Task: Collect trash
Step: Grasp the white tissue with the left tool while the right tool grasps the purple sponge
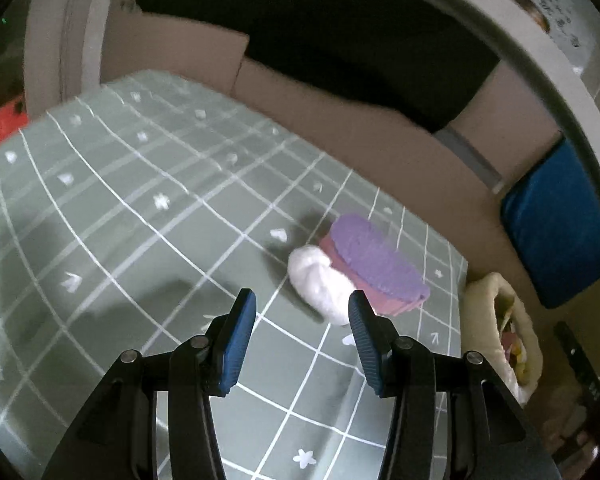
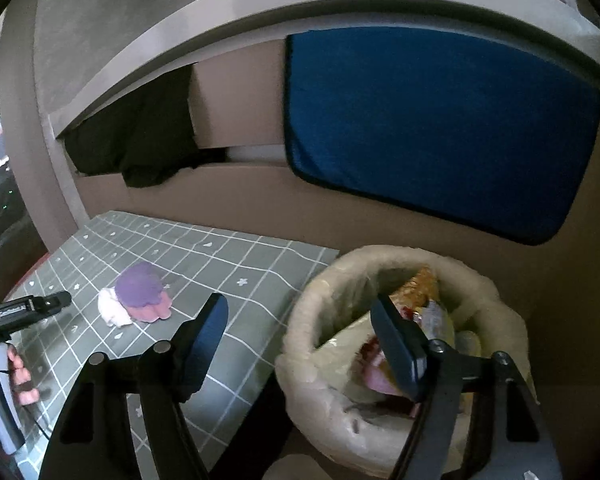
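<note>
The left gripper [image 1: 302, 308] hovers over the grey-green grid-patterned tablecloth [image 1: 120, 208], jaws apart and empty. Just beyond its fingertips lies a crumpled white tissue wad [image 1: 320, 280], touching a ridged purple-and-pink round object [image 1: 374, 264], possibly a paper cupcake liner. The right gripper [image 2: 300, 314], jaws also apart and empty, hangs above the cream plastic-lined waste bin [image 2: 320, 380] beside the table. The bin's contents are blurred, and its near rim is cut off.
</note>
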Tool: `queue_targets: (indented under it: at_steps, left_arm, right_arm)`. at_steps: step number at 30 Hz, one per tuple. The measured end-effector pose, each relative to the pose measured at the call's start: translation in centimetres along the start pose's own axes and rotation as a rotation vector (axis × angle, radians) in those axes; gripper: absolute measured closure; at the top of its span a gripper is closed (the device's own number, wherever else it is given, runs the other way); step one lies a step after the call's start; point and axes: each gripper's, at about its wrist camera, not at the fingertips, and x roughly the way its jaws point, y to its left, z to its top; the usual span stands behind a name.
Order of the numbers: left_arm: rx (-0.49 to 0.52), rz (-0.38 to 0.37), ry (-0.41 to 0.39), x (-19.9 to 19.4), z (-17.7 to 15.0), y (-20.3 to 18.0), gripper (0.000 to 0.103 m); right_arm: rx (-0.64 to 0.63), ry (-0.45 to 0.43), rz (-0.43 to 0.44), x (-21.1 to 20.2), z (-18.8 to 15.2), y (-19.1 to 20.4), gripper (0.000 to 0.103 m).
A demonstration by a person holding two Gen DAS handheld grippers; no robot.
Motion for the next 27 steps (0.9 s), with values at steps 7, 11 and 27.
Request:
queue_targets:
  at_steps: [7, 11, 27]
  left_arm:
    - [0.084, 0.011, 0.076, 4.9, 0.9, -2.1, 0.054]
    - [0.099, 0.029, 0.099, 6.7, 1.2, -2.1, 0.084]
    - [0.125, 0.001, 0.022, -1.3, 0.2, 3.4, 0.088]
  right_arm:
    - [-0.018, 0.042, 0.057, 1.5, -0.7, 1.3, 0.031]
    - [-0.037, 0.065, 0.079, 2.5, -0.9, 2.0, 0.031]
    - [-0.348, 0.206, 0.395, 10.1, -0.4, 14.6, 0.031]
